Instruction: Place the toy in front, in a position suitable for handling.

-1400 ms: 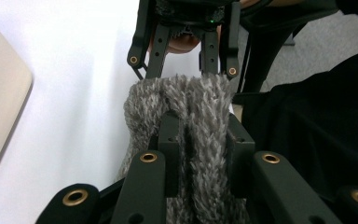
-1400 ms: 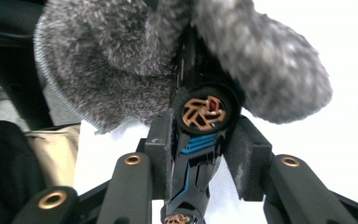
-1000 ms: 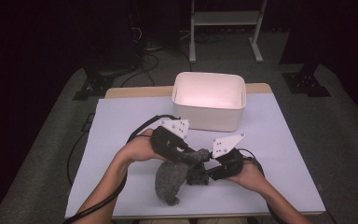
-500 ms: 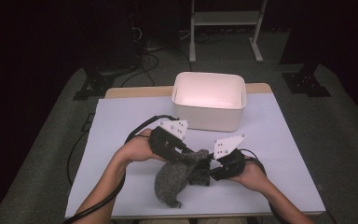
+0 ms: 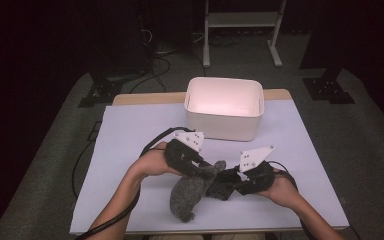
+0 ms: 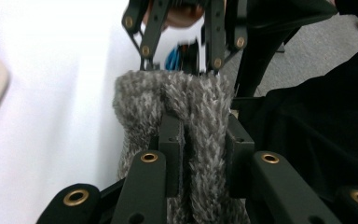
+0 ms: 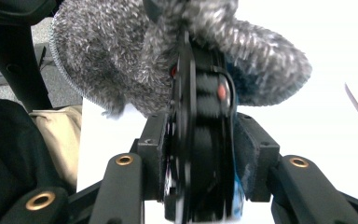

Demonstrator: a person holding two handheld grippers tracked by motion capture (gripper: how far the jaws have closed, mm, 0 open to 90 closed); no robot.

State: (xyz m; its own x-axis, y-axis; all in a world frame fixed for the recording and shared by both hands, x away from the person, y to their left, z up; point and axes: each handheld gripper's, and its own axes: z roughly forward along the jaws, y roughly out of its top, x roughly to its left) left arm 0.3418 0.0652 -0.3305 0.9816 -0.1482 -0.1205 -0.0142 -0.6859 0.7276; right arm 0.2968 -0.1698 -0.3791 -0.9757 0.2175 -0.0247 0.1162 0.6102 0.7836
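So the grey fuzzy cover point(image 5: 187, 195) is held just above the near middle of the white table point(image 5: 130, 130), with its long axis running from the near-left end, which droops toward the table edge, up to the far-right end where both tools meet. In the left gripper view a fold of it point(image 6: 200, 140) is pinched tight in the left gripper point(image 5: 200, 167), jaws almost fully closed on the fluff. A flat black device point(image 7: 200, 140) with a bit of blue on it is clamped edge-on in the right gripper point(image 5: 225, 186), jaws partly open around it, and its far end is tucked into the cover's open end point(image 7: 242, 51).

Compared with a second ago, the right jaws were closed in a little further on the device, and the cover is hung at about the same slant. Farther back, the white bin point(image 5: 224, 107) is left untouched.
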